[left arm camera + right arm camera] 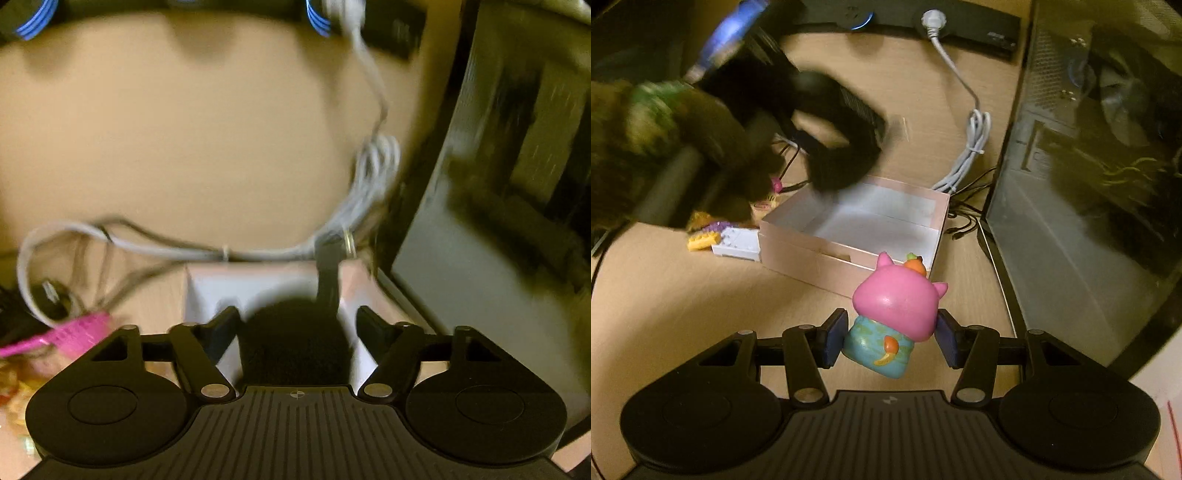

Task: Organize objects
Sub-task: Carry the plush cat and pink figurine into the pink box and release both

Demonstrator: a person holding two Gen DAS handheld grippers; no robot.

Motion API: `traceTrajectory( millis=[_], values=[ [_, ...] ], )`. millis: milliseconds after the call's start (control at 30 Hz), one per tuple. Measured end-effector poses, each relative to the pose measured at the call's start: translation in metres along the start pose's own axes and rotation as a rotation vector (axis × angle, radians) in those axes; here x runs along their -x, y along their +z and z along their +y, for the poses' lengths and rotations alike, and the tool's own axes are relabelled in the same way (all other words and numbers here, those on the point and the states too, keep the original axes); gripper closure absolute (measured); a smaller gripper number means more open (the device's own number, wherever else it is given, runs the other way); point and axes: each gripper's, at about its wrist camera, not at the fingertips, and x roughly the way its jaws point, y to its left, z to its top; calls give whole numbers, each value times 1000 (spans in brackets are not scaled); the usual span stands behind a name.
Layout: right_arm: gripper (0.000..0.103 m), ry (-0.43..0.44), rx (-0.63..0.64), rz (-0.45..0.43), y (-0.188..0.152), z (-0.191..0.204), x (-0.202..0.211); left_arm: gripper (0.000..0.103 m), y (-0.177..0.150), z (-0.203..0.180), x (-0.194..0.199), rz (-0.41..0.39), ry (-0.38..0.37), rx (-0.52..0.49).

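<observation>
My right gripper is shut on a toy cat with a pink head and teal body, held upright just in front of the near corner of an open pink box with a white inside. In the left wrist view, my left gripper has a black fuzzy ring between its fingers, over the box. From the right wrist view the same ring hangs blurred in the air above the box's far left corner, carried by the person's hand.
A bundled white cable lies behind the box. A black computer case with a glass side stands to the right. Yellow, purple and white toy bricks lie left of the box. A pink brush lies nearby.
</observation>
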Motion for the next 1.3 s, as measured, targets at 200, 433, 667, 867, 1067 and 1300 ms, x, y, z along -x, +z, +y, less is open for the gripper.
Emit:
traceTrajectory(
  millis=[200,433,667,867,1067,1300],
  values=[
    [52,45,2,37,0,-19,-22,34,-11,29,8,-62,57,195],
    [52,91,11,-57,46,-20,-44,34,-41,70,60,-93,146,345],
    [30,85,40,-147,112,-7,-84,35,-83,95,113,-83,184,458],
    [29,102,-30,-48,74,-11,-85,35,-117,110,137,-56,211,500],
    [29,78,40,11,34,15,-88,35,-124,118,128,3,256,439],
    [29,-147,89,44,35,13,-121,35,-110,96,101,62,271,72]
  ],
)
